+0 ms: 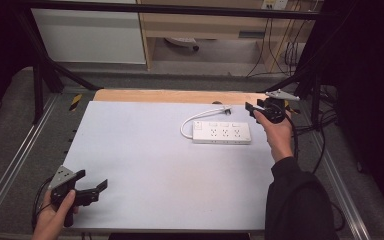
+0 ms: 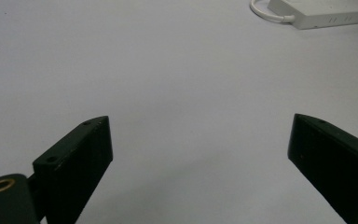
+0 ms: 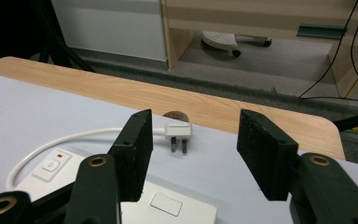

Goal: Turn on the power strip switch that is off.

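Observation:
A white power strip [image 1: 222, 132] lies on the white table top [image 1: 155, 175] right of centre, its cord looping from its left end to a white plug [image 1: 226, 106] near the back edge. My right gripper [image 1: 252, 107] hovers by the strip's far right end, open, nothing between its pads. Through the right gripper [image 3: 193, 135] jaws I see the plug [image 3: 178, 132] lying beyond them, prongs towards me, and the strip [image 3: 168, 207] below. My left gripper [image 1: 94, 179] rests open at the front left corner. In its view the left gripper [image 2: 200, 140] points across bare table towards the strip [image 2: 326, 11].
A wooden strip [image 1: 180, 96] runs along the table's back edge. Black frame posts [image 1: 39, 85] stand at the back corners and metal rails [image 1: 10, 170] run down both sides. Loose cables [image 1: 325, 125] hang at the right. Cabinets [image 1: 90, 35] stand beyond.

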A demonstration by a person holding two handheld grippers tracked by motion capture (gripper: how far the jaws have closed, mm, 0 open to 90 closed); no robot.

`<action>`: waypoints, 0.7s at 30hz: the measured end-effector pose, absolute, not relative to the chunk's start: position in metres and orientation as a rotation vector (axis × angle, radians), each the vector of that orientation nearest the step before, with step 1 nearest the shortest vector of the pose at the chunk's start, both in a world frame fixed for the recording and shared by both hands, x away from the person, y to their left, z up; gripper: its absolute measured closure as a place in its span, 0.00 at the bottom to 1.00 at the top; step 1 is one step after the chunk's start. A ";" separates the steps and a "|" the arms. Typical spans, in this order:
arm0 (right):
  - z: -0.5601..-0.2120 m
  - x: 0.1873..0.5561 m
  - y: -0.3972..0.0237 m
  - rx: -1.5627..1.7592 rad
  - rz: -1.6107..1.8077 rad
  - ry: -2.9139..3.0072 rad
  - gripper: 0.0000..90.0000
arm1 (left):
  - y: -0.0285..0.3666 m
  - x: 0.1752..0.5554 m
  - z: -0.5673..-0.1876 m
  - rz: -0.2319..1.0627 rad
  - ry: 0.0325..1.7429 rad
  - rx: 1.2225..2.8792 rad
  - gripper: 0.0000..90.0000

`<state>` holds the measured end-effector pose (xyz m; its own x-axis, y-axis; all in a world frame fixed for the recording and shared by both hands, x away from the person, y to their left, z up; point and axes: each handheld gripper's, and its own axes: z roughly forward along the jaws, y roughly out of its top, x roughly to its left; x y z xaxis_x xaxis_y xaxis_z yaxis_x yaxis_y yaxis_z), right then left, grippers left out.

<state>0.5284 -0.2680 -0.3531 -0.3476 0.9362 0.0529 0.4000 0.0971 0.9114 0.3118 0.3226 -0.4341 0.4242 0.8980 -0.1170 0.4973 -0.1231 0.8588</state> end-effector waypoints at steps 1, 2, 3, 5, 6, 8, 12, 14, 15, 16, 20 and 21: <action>-0.355 0.530 -0.268 1.312 1.219 1.816 0.52 | 0.323 0.312 -0.434 0.554 1.207 1.770 0.07; -0.356 0.531 -0.269 1.318 1.215 1.814 0.53 | 0.323 0.312 -0.434 0.554 1.206 1.770 0.07; -0.357 0.532 -0.269 1.326 1.215 1.811 0.54 | 0.323 0.312 -0.434 0.555 1.206 1.770 0.07; -0.360 0.534 -0.270 1.338 1.218 1.811 0.56 | 0.323 0.312 -0.434 0.555 1.206 1.770 0.07; -0.361 0.535 -0.270 1.337 1.215 1.811 0.57 | 0.323 0.312 -0.434 0.554 1.207 1.771 0.07; -0.363 0.536 -0.269 1.339 1.214 1.817 0.59 | 0.323 0.312 -0.434 0.552 1.208 1.773 0.07; -0.368 0.539 -0.267 1.348 1.203 1.834 0.63 | 0.323 0.312 -0.434 0.553 1.206 1.773 0.07; -0.370 0.541 -0.266 1.356 1.206 1.835 0.65 | 0.323 0.312 -0.434 0.554 1.206 1.773 0.07; -0.371 0.541 -0.266 1.357 1.208 1.836 0.66 | 0.323 0.312 -0.434 0.553 1.207 1.774 0.07; -0.372 0.542 -0.265 1.365 1.213 1.833 0.67 | 0.323 0.312 -0.434 0.553 1.208 1.773 0.07; -0.376 0.544 -0.261 1.370 1.212 1.842 0.70 | 0.323 0.312 -0.434 0.554 1.208 1.774 0.07; -0.378 0.545 -0.259 1.370 1.209 1.845 0.71 | 0.323 0.312 -0.434 0.554 1.208 1.774 0.07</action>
<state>0.5452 -0.2590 -0.3776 -0.3389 0.9367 0.0878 0.4542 0.0812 0.8872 0.3120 0.3234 -0.4344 0.4245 0.8981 -0.1150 0.4987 -0.1260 0.8576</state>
